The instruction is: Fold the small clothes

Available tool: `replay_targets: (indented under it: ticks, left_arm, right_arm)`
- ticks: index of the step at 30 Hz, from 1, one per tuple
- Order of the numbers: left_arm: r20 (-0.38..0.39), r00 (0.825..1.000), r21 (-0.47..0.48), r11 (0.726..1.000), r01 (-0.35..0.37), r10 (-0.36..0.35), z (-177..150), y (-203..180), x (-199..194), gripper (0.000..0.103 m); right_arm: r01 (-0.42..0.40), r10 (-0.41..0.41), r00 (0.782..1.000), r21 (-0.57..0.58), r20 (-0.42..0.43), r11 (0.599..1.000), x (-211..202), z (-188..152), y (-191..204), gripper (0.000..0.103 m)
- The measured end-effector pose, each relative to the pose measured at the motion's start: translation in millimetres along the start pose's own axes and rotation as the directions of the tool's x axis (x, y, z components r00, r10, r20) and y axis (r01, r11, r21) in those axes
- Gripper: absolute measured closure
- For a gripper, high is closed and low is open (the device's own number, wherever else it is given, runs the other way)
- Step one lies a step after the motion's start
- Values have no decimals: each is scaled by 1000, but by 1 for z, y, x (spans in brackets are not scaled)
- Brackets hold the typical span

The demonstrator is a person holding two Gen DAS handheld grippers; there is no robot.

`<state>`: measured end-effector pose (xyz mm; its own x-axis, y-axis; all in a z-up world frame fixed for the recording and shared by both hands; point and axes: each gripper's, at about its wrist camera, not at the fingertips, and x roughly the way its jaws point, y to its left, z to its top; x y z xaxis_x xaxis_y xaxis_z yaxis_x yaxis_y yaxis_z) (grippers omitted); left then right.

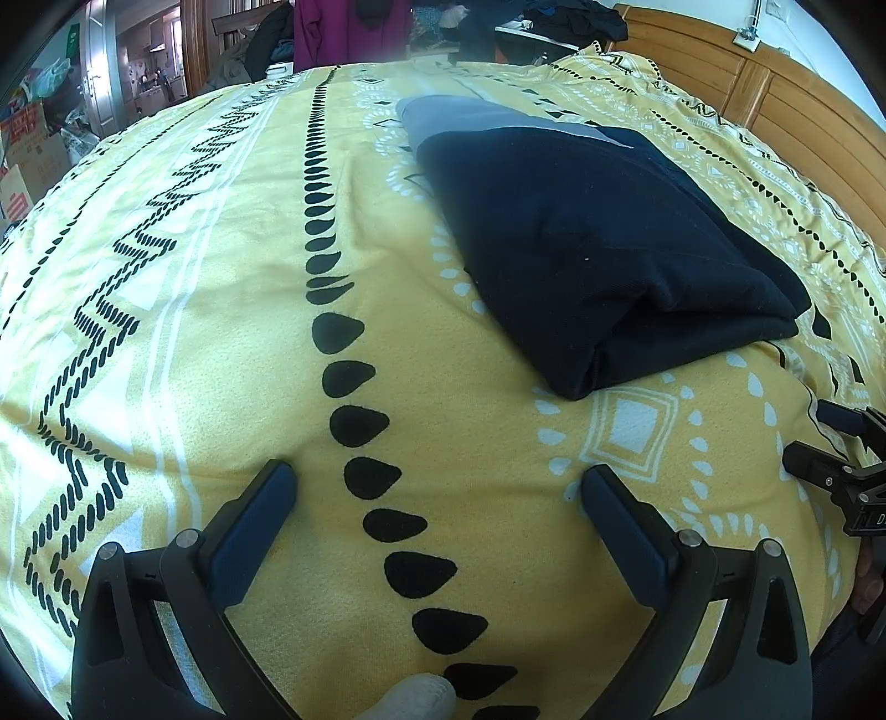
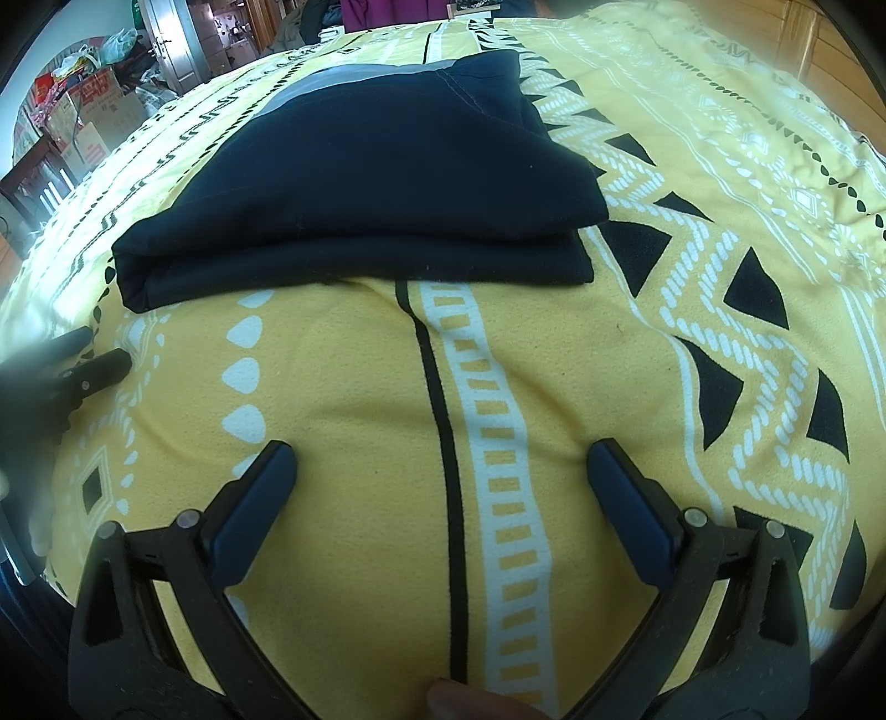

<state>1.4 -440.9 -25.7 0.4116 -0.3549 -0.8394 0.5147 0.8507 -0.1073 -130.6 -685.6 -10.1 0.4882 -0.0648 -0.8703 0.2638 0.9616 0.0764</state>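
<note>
On the yellow patterned bedspread [image 1: 221,343] lies a folded navy garment [image 1: 598,249], grey band at its far end. Near its closest edge, the left gripper [image 1: 437,482] and right gripper [image 2: 443,459] hover with jaws spread wide, both empty.

A lived-in bedroom in a home.

A bed [image 1: 387,221] under a yellow patterned cover fills the scene, with a wooden headboard [image 1: 775,99] along its right side. Beyond the bed's far end, clothes are heaped [image 1: 576,16] and a magenta garment [image 1: 343,27] hangs. Off the bed's far left corner stand cardboard boxes [image 1: 27,155], plastic bags and an open door [image 1: 99,66] leading to another room.
</note>
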Motion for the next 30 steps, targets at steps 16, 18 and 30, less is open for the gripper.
replay_targets:
  ticks: [16,18,30]
  left_arm:
    - [1,1000,0,1000,-6,6,0,-2,1,0]
    - [1,1000,0,1000,-7,7,0,-2,1,0]
    - [-11,1000,2,1000,-15,15,2,-2,2,0]
  right_arm:
    - [0,0,1000,1,2,1000,0,0,-2,0]
    - [0,0,1000,1,2,1000,0,0,-3,0]
    - [18,-18,1000,-13,-3,1000,-1,1,0,0]
